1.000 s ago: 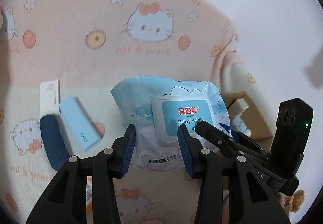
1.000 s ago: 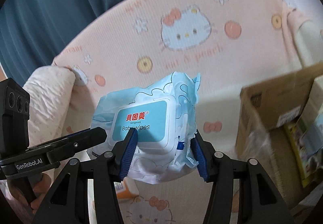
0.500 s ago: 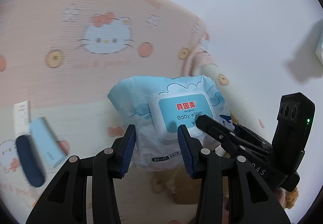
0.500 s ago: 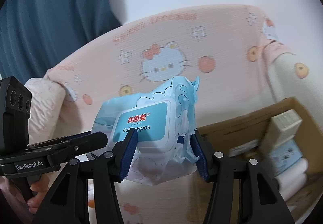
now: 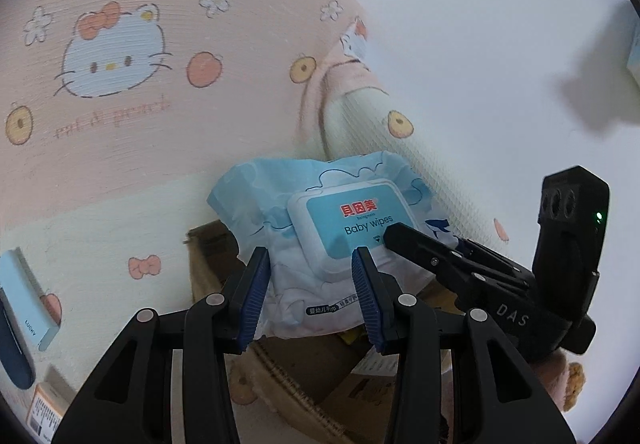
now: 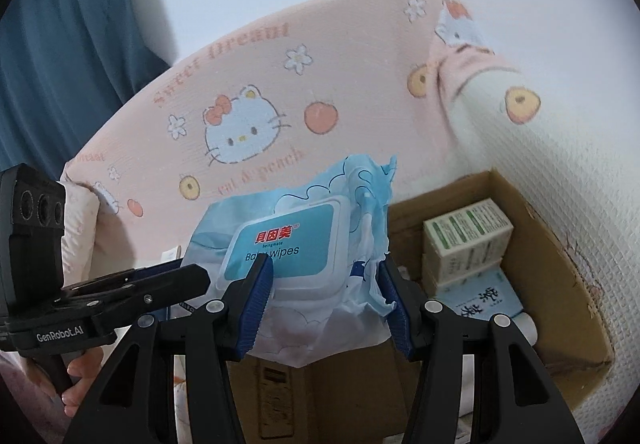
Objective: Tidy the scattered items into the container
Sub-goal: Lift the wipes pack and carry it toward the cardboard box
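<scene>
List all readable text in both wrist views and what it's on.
"Baby wipes": lid of the light blue soft wipes pack; the red Chinese brand above it I can't transcribe.
"Sweet Dream": pink cartoon-cat bed sheet.
"LUCKY": small light blue box.
"DAS": right black claw.
"GenRobot.AI": left black claw.
Unreadable: box labels in the brown cardboard box.

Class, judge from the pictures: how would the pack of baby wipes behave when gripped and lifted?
The pack of baby wipes is probably soft: its film wrapper crumples at the edges. Both the left gripper and right gripper clamp it, so it may sag if held singly. Its rigid lid likely resists squeezing.
</scene>
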Motion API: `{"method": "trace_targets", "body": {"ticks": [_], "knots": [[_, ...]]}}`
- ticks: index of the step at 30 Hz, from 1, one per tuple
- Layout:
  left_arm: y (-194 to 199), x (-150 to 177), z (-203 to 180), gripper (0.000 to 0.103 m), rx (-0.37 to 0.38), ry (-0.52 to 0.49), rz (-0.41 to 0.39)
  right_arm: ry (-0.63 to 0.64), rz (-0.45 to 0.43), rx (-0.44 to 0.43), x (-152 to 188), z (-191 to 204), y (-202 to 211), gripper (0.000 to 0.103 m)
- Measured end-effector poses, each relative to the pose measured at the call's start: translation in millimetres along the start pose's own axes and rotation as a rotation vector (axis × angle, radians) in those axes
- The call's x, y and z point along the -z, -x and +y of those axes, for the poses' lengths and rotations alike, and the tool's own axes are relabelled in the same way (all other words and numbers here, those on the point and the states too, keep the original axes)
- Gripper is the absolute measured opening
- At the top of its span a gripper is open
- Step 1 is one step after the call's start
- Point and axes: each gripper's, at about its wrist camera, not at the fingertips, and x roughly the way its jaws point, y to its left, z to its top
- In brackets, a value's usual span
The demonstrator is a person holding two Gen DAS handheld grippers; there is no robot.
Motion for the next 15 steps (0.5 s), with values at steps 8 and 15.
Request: {"method": "trace_targets", "body": {"ticks": [8,15], "knots": [[-23.8,11.2,-4.5,0.046,-0.015,0.019,0.079,0.019,0.082,-0.002,3.4,-20.6,-15.7,0.051],[-42.6,13.0,0.1,0.046,-0.034,0.033,0.126,-0.004,0.147,-0.027,8.9,-34.8,-35.8,0.051]]}}
